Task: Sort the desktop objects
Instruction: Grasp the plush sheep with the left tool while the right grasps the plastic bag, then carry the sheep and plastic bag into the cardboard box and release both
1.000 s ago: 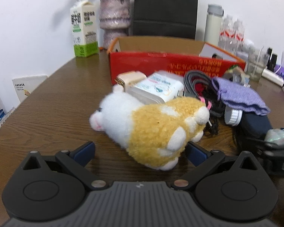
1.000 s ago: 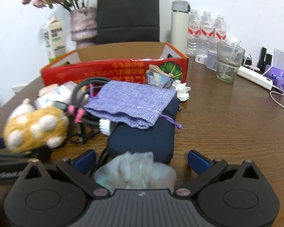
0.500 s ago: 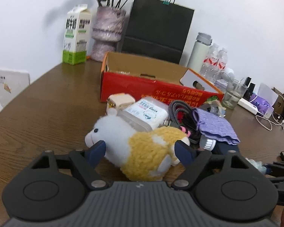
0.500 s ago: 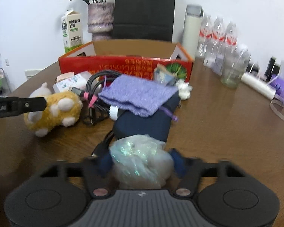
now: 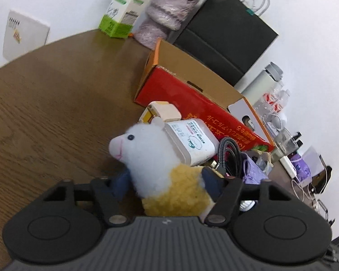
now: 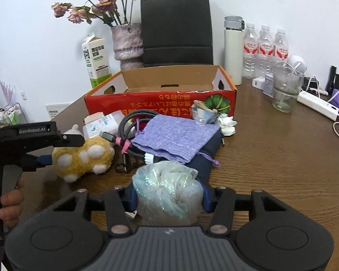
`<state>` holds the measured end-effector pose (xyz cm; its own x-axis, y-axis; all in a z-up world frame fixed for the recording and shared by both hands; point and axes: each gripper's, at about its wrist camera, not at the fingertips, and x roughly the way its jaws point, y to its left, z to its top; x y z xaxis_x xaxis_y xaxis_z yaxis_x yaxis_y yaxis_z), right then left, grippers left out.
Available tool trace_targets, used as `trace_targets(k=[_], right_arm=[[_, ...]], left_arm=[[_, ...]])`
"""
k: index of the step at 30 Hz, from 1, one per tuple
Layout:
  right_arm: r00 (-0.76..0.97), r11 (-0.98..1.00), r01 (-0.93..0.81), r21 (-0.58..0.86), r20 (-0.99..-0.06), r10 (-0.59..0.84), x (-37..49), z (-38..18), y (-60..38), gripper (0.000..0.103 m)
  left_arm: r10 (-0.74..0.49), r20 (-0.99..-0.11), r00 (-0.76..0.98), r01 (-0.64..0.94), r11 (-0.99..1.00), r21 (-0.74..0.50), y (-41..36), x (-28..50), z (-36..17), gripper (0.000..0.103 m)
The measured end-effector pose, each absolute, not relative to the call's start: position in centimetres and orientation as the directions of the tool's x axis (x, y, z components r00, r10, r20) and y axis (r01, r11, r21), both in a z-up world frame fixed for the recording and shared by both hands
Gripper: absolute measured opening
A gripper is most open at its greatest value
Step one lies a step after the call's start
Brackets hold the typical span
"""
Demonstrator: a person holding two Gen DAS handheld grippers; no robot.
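Note:
A white and yellow plush toy (image 5: 160,169) lies on the wooden table (image 5: 56,103) between the jaws of my left gripper (image 5: 167,181). The jaws are closing and both blue pads touch its fur. In the right wrist view the toy (image 6: 83,158) rests on the table with a left finger (image 6: 44,160) against it. My right gripper (image 6: 168,199) is shut on a crumpled iridescent plastic bag (image 6: 167,185), held slightly above the table. Behind stands an open red cardboard box (image 6: 160,106).
A purple knit pouch (image 6: 174,135), navy case (image 6: 205,158), coiled cable (image 6: 133,122) and white pack (image 5: 189,142) crowd the box front. Milk carton (image 6: 96,61), vase (image 6: 127,43), black paper bag (image 6: 176,27), thermos (image 6: 232,49), bottles (image 6: 265,47), glass (image 6: 284,88) and power strip (image 6: 316,105) line the back. A hand (image 6: 9,201) holds the left gripper.
The left jaws have narrowed onto the plush toy and the left view has rolled. The right jaws have shut on the plastic bag and lifted it a little.

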<state>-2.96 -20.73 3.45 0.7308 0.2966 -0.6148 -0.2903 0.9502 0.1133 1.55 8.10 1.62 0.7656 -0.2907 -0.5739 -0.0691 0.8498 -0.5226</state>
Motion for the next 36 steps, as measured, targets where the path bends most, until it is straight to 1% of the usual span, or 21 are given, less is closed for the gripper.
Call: trace_targets(k=[2,3,4,6,7,9,11,13,15,17,19,21,24,28,31,32,34,36], right_arm=[[0.731,0.947,-0.3,0.117,-0.609,0.307,-3.1,3.6,-20.7,0.049],[0.734,0.945,-0.303,0.121,-0.603,0.312,-3.2,3.8,-20.8,0.049],[0.738,0.945,-0.303,0.126,-0.596,0.316,-3.3,4.0,-20.9,0.049],[0.745,0.943,-0.302,0.138,-0.584,0.324,-3.3,4.5,-21.2,0.049],[0.749,0.944,-0.299,0.143,-0.578,0.324,-3.2,4.7,-21.4,0.049],[0.754,0.946,-0.291,0.144,-0.574,0.32,-3.0,4.8,-21.7,0.049],[0.755,0.949,-0.281,0.141,-0.578,0.31,-2.6,4.8,-21.7,0.049],[0.753,0.949,-0.28,0.147,-0.579,0.312,-2.6,4.7,-21.6,0.049],[0.76,0.951,-0.279,0.131,-0.575,0.302,-2.8,4.6,-21.3,0.049],[0.769,0.958,-0.273,0.088,-0.578,0.273,-3.1,4.4,-20.9,0.049],[0.764,0.958,-0.272,0.089,-0.585,0.272,-3.1,4.2,-21.0,0.049],[0.763,0.957,-0.271,0.105,-0.583,0.28,-3.2,4.3,-21.3,0.049],[0.781,0.953,-0.273,0.127,-0.549,0.297,-3.6,5.4,-21.9,0.049],[0.805,0.943,-0.285,0.172,-0.491,0.333,-3.7,7.4,-23.1,0.048],[0.82,0.935,-0.313,0.165,-0.45,0.354,-2.6,9.8,-23.6,0.048],[0.83,0.934,-0.323,0.152,-0.429,0.357,-1.9,10.8,-23.7,0.048],[0.841,0.931,-0.338,0.135,-0.401,0.363,0.2,12.7,-23.5,0.048],[0.838,0.93,-0.344,0.129,-0.405,0.366,3.7,14.2,-23.1,0.048]], left_arm=[[-0.297,-0.564,0.771,-0.037,0.862,-0.505,8.0,0.7,2.3,0.052],[-0.303,-0.555,0.775,-0.018,0.867,-0.498,8.0,0.3,2.7,0.042],[-0.312,-0.545,0.778,0.007,0.872,-0.489,8.0,-0.2,3.1,0.04],[-0.321,-0.547,0.773,0.026,0.878,-0.479,8.1,-0.6,3.4,0.04],[-0.317,-0.549,0.773,0.028,0.882,-0.47,8.1,-0.7,3.5,0.041],[-0.312,-0.556,0.77,0.034,0.891,-0.453,7.9,-0.1,3.4,0.048],[-0.277,-0.584,0.763,-0.017,0.895,-0.446,7.7,0.9,2.9,0.051],[-0.278,-0.604,0.747,-0.016,0.9,-0.435,7.3,2.1,2.3,0.059],[-0.276,-0.614,0.74,-0.019,0.903,-0.428,7.1,2.7,2.0,0.06],[-0.273,-0.62,0.735,-0.01,0.91,-0.414,6.8,3.0,1.7,0.057],[-0.276,-0.616,0.738,0.003,0.914,-0.405,6.7,2.8,1.6,0.043],[-0.285,-0.609,0.74,0.035,0.921,-0.388,6.3,1.8,2.3,0.039],[-0.32,-0.555,0.768,0.101,0.916,-0.388,5.9,-0.7,4.4,0.038],[-0.366,-0.455,0.812,0.156,0.886,-0.436,6.9,-2.7,7.9,0.038],[-0.386,-0.356,0.851,0.211,0.872,-0.441,8.1,-1.8,11.8,0.038],[-0.381,-0.337,0.861,0.216,0.874,-0.435,8.3,-0.9,12.9,0.038],[-0.37,-0.327,0.87,0.217,0.88,-0.422,8.6,2.4,15.0,0.038],[-0.366,-0.352,0.862,0.212,0.889,-0.405,8.1,6.4,16.4,0.039]])
